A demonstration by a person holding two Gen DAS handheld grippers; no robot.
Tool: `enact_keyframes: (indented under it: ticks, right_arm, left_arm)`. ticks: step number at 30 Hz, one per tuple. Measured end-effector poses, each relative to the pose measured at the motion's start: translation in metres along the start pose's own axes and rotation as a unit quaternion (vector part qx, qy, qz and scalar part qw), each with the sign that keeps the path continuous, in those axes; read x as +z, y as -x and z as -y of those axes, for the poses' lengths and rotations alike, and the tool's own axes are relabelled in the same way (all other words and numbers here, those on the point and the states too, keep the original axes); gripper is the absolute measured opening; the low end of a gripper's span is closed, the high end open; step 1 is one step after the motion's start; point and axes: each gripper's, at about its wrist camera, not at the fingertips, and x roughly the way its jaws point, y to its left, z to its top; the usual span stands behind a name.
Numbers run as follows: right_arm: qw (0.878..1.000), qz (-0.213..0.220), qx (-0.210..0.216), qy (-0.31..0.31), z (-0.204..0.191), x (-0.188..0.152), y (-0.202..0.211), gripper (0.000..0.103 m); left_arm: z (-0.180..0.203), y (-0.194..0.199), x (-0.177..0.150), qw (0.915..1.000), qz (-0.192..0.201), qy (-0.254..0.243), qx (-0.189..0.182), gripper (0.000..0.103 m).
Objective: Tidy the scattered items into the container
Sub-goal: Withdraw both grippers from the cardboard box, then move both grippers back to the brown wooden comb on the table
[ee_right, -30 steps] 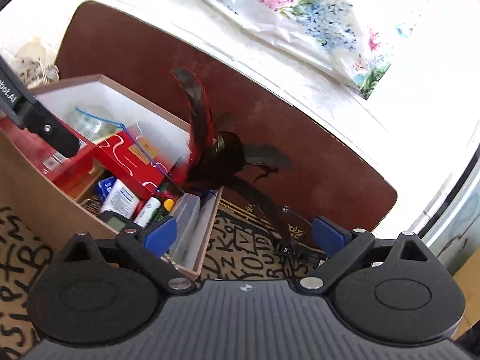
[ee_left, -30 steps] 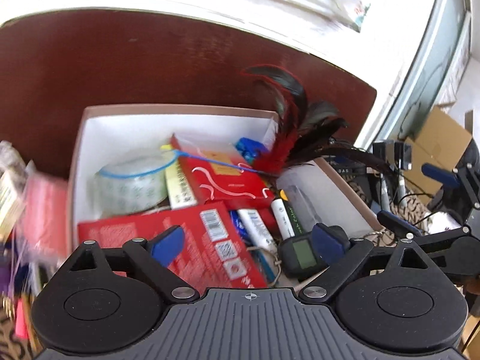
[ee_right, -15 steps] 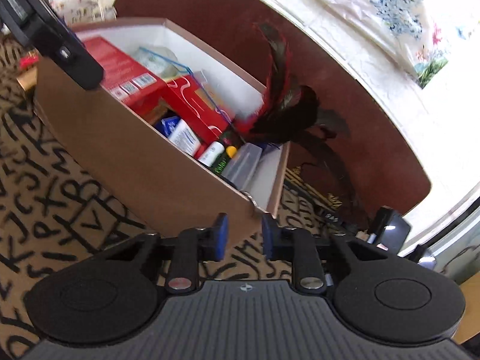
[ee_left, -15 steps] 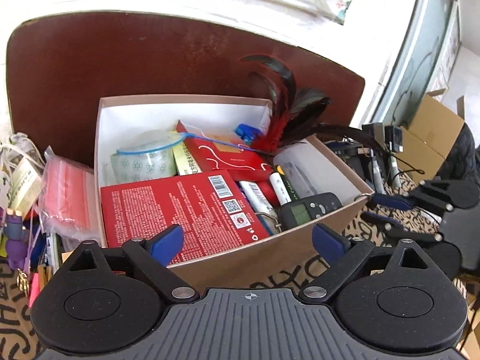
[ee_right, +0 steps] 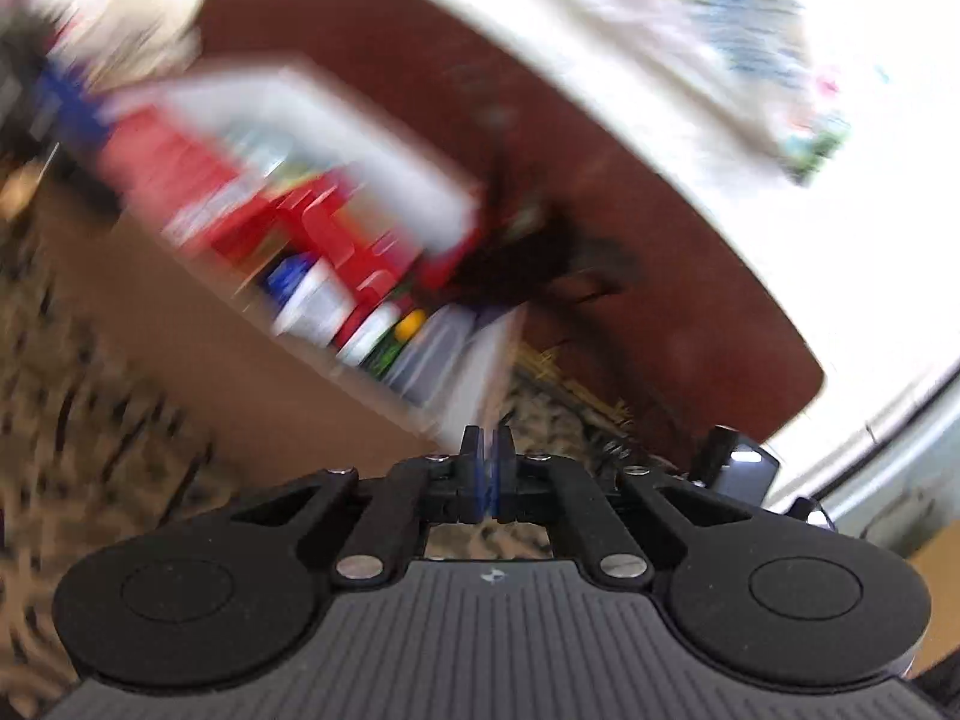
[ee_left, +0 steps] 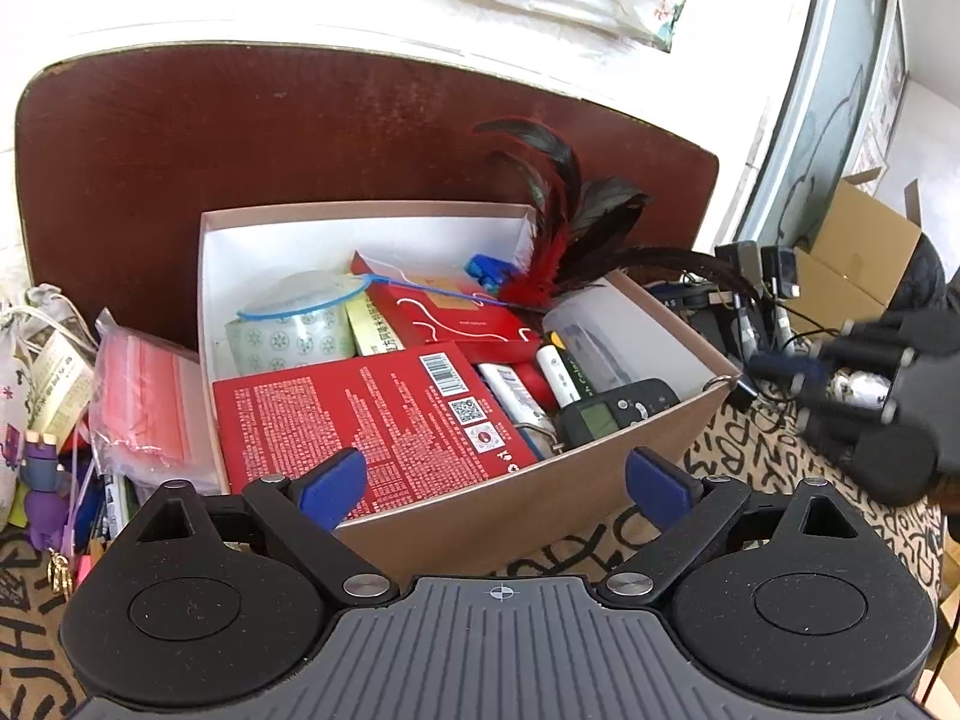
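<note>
Letter-patterned cloth covers the desk (ee_left: 756,450) under our full box (ee_left: 540,498). Our left claw (ee_left: 495,477) hangs wide and empty; our right claw (ee_right: 487,468) is pinched together, holding nothing we can see.

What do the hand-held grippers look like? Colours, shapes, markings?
Both match. The left hand-held gripper has a dark grey ribbed body with a small crosshair mark at its front edge, two round black discs at the sides, black linkage arms with silver screws, and blue finger pads. The right hand-held gripper shows the same build, with a small white mark on its ribbed body. No cables or sleeves visible.
</note>
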Motion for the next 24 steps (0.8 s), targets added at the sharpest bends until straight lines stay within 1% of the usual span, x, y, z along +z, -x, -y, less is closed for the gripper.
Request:
enact_keyframes:
  ticks: [2,4,6,8,9,10,11,12,14,15,17,18,21,22,24]
  right_arm:
    - [0.999,-0.015,0.020,0.020,-0.012,-0.005,-0.004,0.000]
    - [0.999,-0.021,0.019,0.017,-0.018,-0.008,-0.010,0.000]
    - [1.000,-0.019,0.012,-0.001,-0.017,-0.006,-0.016,0.000]
    - [0.999,-0.010,0.006,-0.037,-0.008,0.000,-0.015,0.000]
    - [0.998,0.009,-0.005,-0.058,-0.004,0.002,-0.011,0.000]
    - [0.996,0.044,-0.036,-0.067,-0.002,0.001,-0.002,0.000]
    - [0.992,0.078,-0.079,-0.062,-0.001,0.002,0.005,0.000]
    - [0.990,0.087,-0.094,-0.065,0.003,0.005,0.008,0.003]
    - [0.991,0.075,-0.048,-0.098,0.015,0.010,0.009,0.003]
    - [0.992,0.069,-0.041,-0.096,0.014,0.010,0.008,0.003]
    - [0.996,0.058,-0.045,-0.060,0.003,0.006,0.004,0.003]
    - [0.996,0.054,-0.039,-0.054,-0.002,0.004,0.004,0.003]
    - [0.997,0.052,-0.004,-0.064,-0.012,0.002,0.008,0.003]
    - [0.996,0.055,0.010,-0.067,-0.016,0.005,0.017,0.008]
    - [0.995,0.065,0.046,-0.065,-0.027,0.010,0.024,0.040]
  left_arm:
    - [-0.001,0.001,0.000,1.0000,0.001,0.002,-0.001,0.099]
    - [-0.001,0.001,0.000,1.0000,0.000,0.003,-0.002,0.099]
    - [0.000,0.003,-0.001,1.0000,0.002,-0.001,-0.001,0.099]
    - [-0.001,0.006,-0.002,0.9999,0.005,-0.010,0.000,0.100]
    - [-0.001,0.008,-0.002,0.9999,0.005,-0.013,0.001,0.100]
    - [-0.001,0.008,-0.003,0.9999,0.006,-0.012,0.001,0.100]
    - [-0.003,0.008,-0.003,1.0000,0.003,-0.005,0.000,0.101]
    - [-0.004,0.007,-0.003,1.0000,0.004,0.006,0.000,0.101]
    - [-0.005,0.009,-0.004,0.9999,0.007,0.011,0.002,0.101]
    - [-0.005,0.010,-0.004,0.9999,0.009,0.010,0.001,0.101]
    - [-0.006,0.014,-0.005,0.9999,0.012,0.008,-0.003,0.101]
    - [-0.008,0.016,-0.005,0.9999,0.013,0.008,-0.002,0.101]
    - [-0.012,0.027,-0.009,0.9997,0.021,0.010,0.001,0.101]
    - [-0.013,0.032,-0.011,0.9996,0.027,0.006,0.002,0.101]
    - [-0.016,0.045,-0.020,0.9995,0.032,-0.002,0.008,0.103]
